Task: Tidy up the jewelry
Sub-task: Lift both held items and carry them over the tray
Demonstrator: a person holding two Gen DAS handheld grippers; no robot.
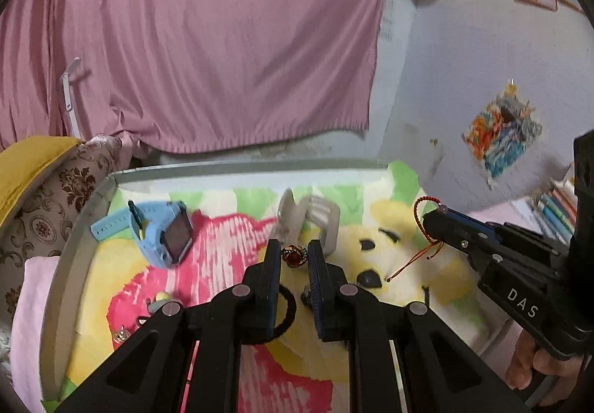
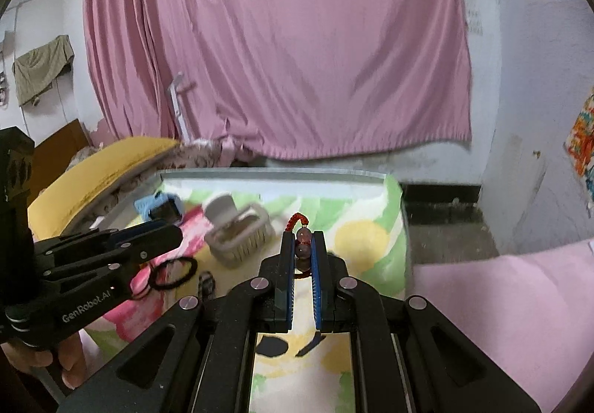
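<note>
Jewelry is held in both grippers above a table [image 1: 80,227] covered with a cartoon-print cloth [image 1: 230,238]. One ring [image 1: 294,256] with a dark red stone is clamped between the fingertips of the left gripper [image 1: 294,257], whose jaws are closed on it. One red cord bracelet [image 2: 301,246] with two visible round beads is pinched between the blue pads of the right gripper [image 2: 302,246], likewise closed on it; its red loop projects past the tips and, in the left wrist view, thin cord ends are seen dangling below. One small pale jewelry box [image 2: 237,231], lid raised, is set on the cloth just beyond the left gripper and to the left of the right gripper. One blue smartwatch [image 1: 163,231] is laid on its side near the table's far left corner. One black hair tie [image 2: 174,273] is laid on the cloth under the left gripper, partly covered by its fingers in the left wrist view. Several small trinkets [image 1: 159,301] near the left edge are cut off by the gripper body and cannot be identified. A pink curtain [image 2: 297,60] is hung behind the table. One hand [image 1: 534,368] gripping the right handle is partly seen at the frame edge. Contents of the box are blurred.
</note>
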